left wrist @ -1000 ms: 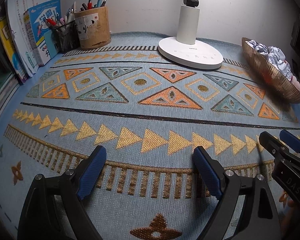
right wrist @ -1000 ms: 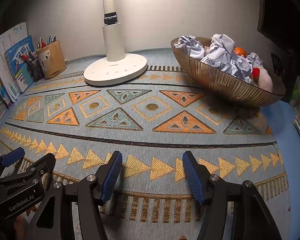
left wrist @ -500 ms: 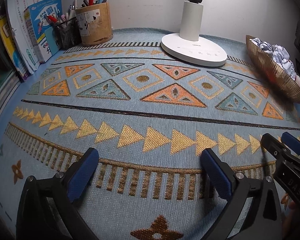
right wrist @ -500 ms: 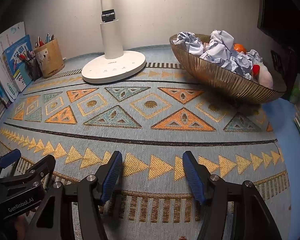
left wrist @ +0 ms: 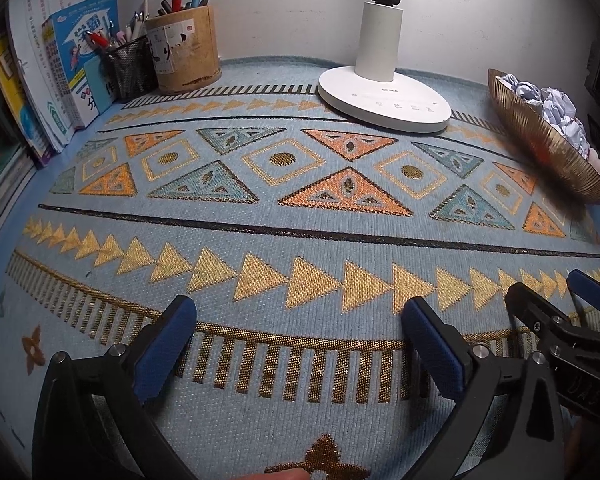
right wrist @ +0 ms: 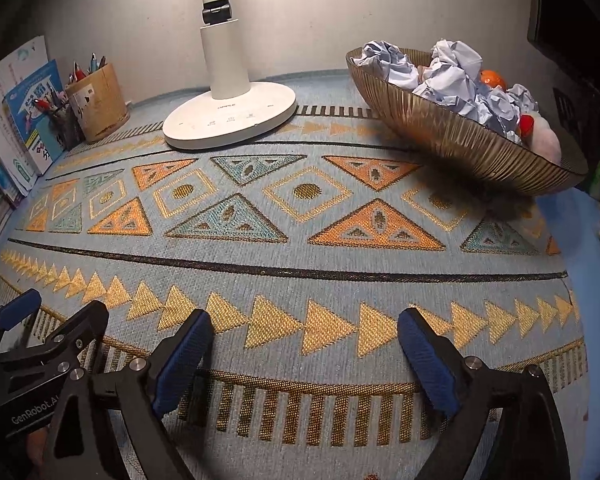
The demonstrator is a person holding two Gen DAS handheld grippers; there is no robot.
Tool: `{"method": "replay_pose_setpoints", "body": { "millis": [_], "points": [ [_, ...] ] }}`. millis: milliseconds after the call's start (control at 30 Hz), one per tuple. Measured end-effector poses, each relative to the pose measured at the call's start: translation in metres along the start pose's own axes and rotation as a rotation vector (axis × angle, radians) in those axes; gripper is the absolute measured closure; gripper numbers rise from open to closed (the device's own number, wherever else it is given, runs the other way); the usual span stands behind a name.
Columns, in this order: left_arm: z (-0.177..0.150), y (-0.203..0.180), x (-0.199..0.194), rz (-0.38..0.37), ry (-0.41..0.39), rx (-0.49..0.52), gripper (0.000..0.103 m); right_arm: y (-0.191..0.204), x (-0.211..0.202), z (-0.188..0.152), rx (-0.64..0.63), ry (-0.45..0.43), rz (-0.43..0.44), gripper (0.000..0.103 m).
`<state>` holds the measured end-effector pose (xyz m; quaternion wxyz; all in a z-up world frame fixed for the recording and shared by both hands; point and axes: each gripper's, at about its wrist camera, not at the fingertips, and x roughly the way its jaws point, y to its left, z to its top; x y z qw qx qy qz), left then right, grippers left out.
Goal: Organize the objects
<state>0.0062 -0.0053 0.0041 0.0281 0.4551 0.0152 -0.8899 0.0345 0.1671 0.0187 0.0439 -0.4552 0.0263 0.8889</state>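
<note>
A ribbed gold bowl (right wrist: 452, 140) at the back right holds several crumpled paper balls (right wrist: 456, 76), an orange fruit (right wrist: 492, 79) and a pale round object (right wrist: 546, 144); the bowl also shows in the left wrist view (left wrist: 548, 148). My left gripper (left wrist: 298, 330) is open and empty, low over the patterned mat (left wrist: 300, 208). My right gripper (right wrist: 304, 338) is open and empty, beside the left one, over the mat's near part. Each gripper shows at the edge of the other's view.
A white lamp base (left wrist: 384, 98) stands at the back centre. A cork pen holder (left wrist: 182, 54) and a mesh pen cup (left wrist: 130, 66) stand at the back left, with books (left wrist: 60, 80) leaning beside them. A wall runs behind.
Both grippers have drifted slightly forward over the mat, and their jaws have opened wider. Nothing was picked up or moved.
</note>
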Motion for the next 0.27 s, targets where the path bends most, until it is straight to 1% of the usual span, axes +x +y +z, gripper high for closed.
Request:
{"method": "replay_pose_setpoints", "body": {
  "millis": [100,267],
  "points": [
    [0.0001,0.0002,0.0003,-0.002,-0.001,0.001,0.000,0.0017,0.0007,-0.0004,-0.008,0.007,0.000,0.004],
    [-0.0002,0.0001,0.0000,-0.001,-0.001,0.002,0.000,0.0016,0.0015,-0.0001,-0.009,0.009,0.007,0.003]
  ]
}}
